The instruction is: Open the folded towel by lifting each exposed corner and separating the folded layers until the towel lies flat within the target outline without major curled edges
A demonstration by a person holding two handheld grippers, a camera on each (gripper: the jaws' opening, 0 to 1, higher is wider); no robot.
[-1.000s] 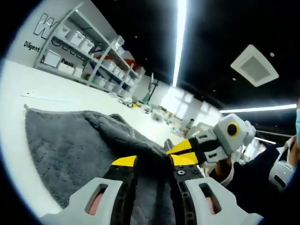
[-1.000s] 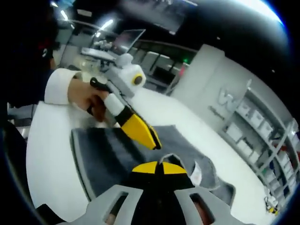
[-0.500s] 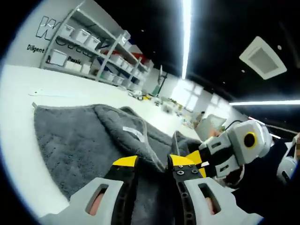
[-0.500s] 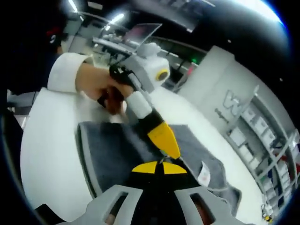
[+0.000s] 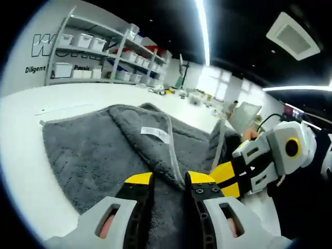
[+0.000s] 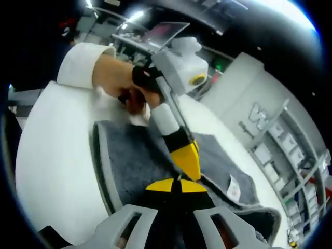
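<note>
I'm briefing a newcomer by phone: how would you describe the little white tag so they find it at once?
Start at the white table, where a dark grey towel lies partly folded. On its turned-over flap, beside the pale hemmed edge, sits the tag. It is a small white rectangle with faint print, the one bright patch on the grey pile.

Your white counter [image 5: 31, 150] carries one grey towel [image 5: 88, 155], partly folded: an upper layer with a pale hem lies doubled over the lower one, white label [image 5: 154, 133] facing up. In the right gripper view you see bare counter [image 6: 57, 171] along the towel [image 6: 129, 161]'s near edge and beyond its far edge.
</note>
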